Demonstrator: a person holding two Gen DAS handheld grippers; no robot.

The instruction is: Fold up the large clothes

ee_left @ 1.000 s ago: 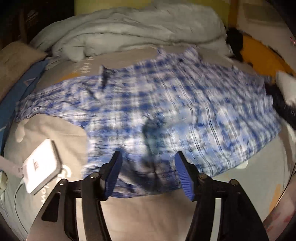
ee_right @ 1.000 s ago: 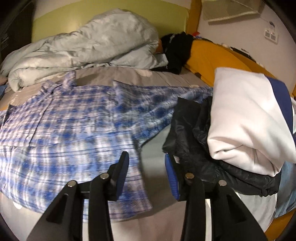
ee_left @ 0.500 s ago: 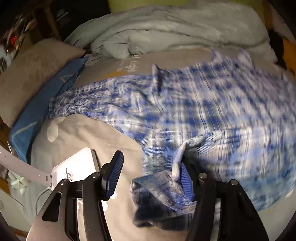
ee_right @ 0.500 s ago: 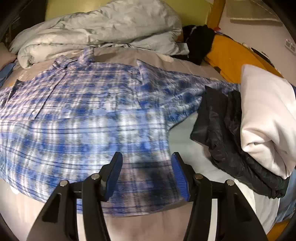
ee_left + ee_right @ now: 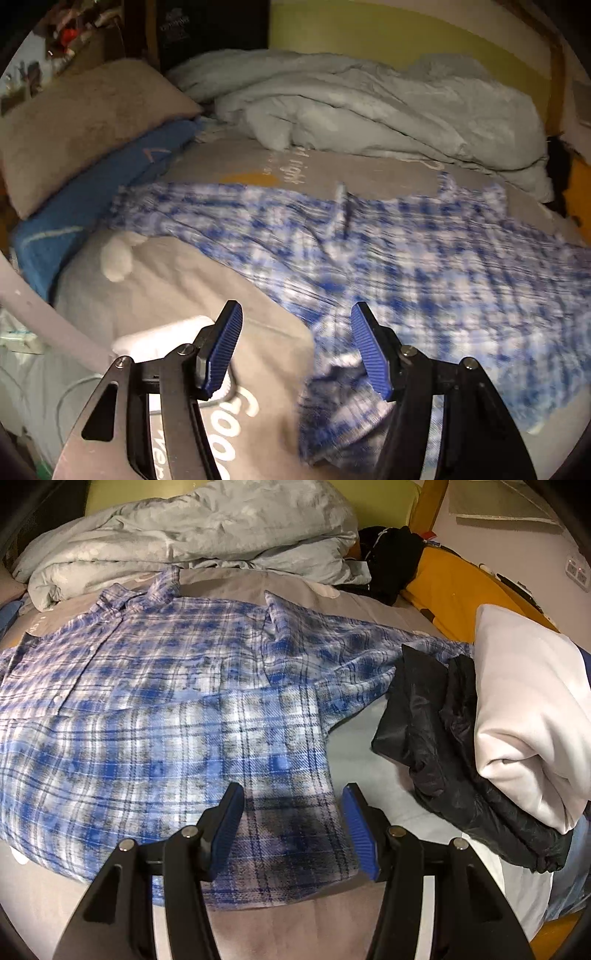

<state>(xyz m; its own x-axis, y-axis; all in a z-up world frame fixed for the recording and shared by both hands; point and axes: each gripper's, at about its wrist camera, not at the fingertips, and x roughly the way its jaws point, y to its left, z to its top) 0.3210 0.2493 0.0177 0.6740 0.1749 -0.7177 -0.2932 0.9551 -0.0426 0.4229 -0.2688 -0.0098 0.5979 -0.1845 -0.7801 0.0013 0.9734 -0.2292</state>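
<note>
Reading "Goo" on grey bedsheet (image 5: 177,280)

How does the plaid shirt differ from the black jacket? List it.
The plaid shirt is blue-and-white checked and matte; the black jacket is plain and shiny. The plaid shirt lies spread out flat; the black jacket is bunched up, with a white garment on top. Both lie on the grey sheet.

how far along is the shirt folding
Early stage. Done: the plaid shirt lies spread flat on the bed, collar away from the cameras, sleeves still out. In hand: nothing; the right claw is open over the hem's corner, the left claw open at the other corner. Left: every fold.
</note>
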